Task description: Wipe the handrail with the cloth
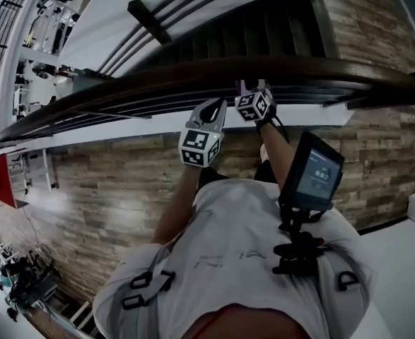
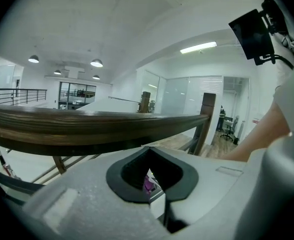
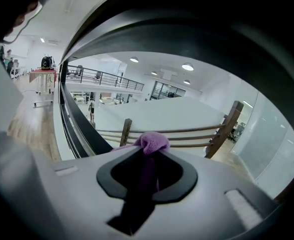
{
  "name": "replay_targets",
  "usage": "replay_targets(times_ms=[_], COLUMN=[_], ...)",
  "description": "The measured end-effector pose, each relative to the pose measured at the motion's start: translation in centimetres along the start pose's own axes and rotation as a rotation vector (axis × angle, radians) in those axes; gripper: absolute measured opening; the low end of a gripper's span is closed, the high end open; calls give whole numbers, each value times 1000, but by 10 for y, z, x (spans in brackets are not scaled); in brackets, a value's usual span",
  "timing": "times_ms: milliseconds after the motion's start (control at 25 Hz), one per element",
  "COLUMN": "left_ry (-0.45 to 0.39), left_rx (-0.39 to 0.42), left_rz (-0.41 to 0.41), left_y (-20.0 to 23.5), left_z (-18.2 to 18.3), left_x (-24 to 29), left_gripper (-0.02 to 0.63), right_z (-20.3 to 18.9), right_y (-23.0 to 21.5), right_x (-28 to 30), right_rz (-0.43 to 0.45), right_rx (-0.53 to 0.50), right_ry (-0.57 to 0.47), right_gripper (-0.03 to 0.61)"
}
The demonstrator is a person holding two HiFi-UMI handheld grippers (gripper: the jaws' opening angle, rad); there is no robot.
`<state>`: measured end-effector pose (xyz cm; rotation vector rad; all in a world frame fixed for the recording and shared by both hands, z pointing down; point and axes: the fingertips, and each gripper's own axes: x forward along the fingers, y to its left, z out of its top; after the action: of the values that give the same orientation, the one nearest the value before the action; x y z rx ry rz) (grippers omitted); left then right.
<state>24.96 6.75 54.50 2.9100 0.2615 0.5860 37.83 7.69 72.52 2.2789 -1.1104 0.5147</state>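
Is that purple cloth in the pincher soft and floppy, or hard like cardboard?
Probably soft and floppy: the cloth bunches into a rounded lump where the right gripper pinches it. It is likely light too, since that one small pinch holds it up. Let go, it would probably sag and drop rather than roll.

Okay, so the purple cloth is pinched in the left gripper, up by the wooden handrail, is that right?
Not quite. The purple cloth is pinched in the right gripper, not the left gripper; the right gripper view shows it between those jaws. It is indeed up by the wooden handrail.
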Motion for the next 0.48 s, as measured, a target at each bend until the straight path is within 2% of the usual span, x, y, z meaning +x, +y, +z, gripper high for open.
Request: replay_targets(times_ms=[120,280,480], left_ry=[18,41,59], left_rx=[18,46,63], left_rz=[-49,-106,-159], left_y=[-18,-59,-67], left_z=[-1,-3,0], left_x=[14,44,55], left_gripper=[0,0,0], right_z=[-12,-45,-59], right_y=[-19,-68,-105], right_x=[-7,-23,-35], right_rz=[-22,-81,-155], right_rx=[15,50,73], right_ry=[3,8,14], right_gripper=[51,51,51])
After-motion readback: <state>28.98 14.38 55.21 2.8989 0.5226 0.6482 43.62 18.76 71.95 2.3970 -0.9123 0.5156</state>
